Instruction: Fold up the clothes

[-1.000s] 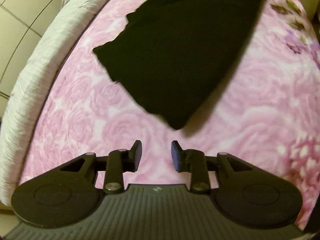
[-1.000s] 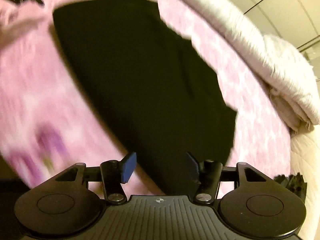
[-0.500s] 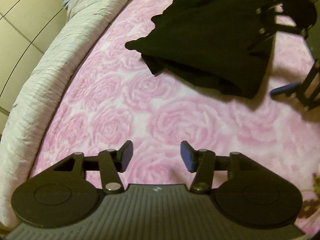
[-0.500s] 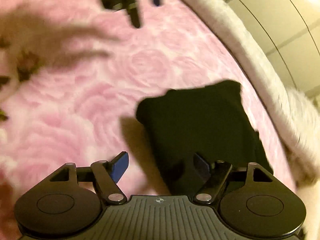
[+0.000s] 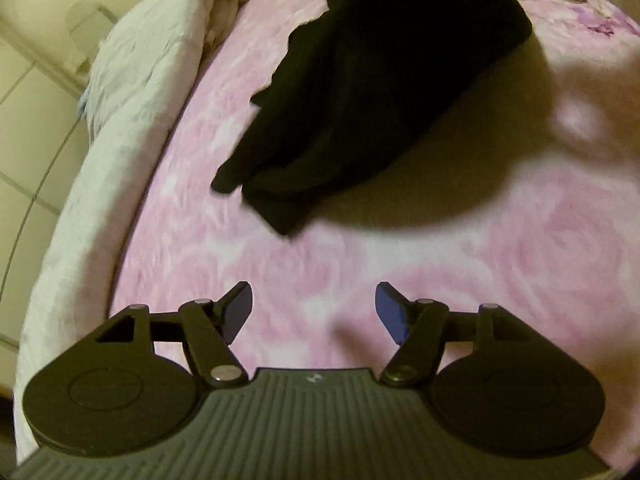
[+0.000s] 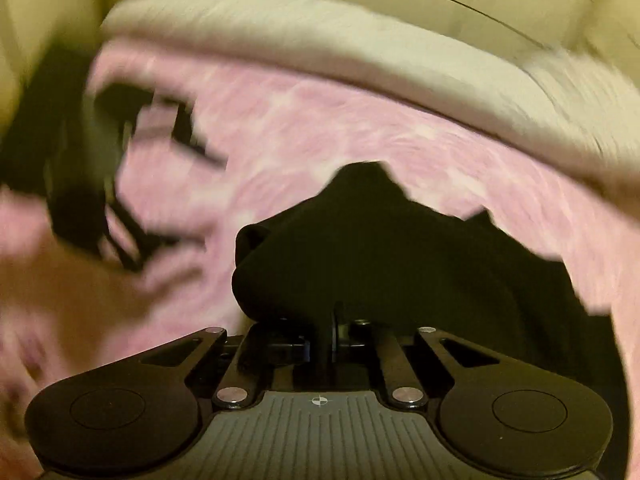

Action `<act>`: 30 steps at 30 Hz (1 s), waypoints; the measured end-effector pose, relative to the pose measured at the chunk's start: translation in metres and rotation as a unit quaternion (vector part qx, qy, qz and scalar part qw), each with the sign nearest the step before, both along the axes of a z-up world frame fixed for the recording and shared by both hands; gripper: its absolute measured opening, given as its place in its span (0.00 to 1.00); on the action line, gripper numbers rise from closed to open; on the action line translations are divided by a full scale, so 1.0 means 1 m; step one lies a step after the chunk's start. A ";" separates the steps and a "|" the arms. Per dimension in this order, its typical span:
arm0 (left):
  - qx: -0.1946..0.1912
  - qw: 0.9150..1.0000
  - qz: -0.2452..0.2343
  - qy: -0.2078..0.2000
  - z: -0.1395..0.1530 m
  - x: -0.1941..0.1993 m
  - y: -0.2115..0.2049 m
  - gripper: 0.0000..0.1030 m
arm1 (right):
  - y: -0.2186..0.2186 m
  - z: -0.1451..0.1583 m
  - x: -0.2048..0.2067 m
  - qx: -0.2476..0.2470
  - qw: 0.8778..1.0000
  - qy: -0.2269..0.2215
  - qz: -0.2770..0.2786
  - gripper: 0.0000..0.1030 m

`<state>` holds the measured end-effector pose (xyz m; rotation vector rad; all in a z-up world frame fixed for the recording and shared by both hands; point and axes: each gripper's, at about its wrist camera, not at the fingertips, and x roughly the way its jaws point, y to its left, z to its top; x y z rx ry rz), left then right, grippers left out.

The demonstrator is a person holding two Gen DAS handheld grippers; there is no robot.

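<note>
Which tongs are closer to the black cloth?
Right. The right tongs are shut on the black cloth's edge. The left tongs hang open over the pink blanket, short of the cloth, not touching it.

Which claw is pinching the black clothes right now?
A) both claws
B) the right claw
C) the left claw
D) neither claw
B: the right claw has its fingers pressed together on a bunch of the black clothes, while the left claw is spread wide open over the pink rose blanket, apart from the cloth.
</note>
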<state>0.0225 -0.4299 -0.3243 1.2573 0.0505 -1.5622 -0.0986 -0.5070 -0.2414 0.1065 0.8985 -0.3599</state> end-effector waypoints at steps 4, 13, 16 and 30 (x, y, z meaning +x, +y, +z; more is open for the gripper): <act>-0.002 0.999 0.007 0.038 0.005 -0.007 -0.035 0.64 | -0.015 0.008 -0.008 0.039 0.999 -0.020 -0.010 0.05; 0.044 0.983 0.116 0.134 0.005 -0.005 -0.084 0.64 | -0.043 0.023 -0.030 0.121 0.991 -0.059 -0.021 0.05; 0.067 0.978 0.144 0.138 -0.003 0.000 -0.091 0.63 | -0.053 0.028 -0.037 0.148 0.986 -0.072 -0.025 0.05; -0.010 0.948 0.293 0.126 0.000 0.085 -0.121 0.52 | -0.014 -0.010 -0.040 0.130 0.989 -0.017 0.066 0.04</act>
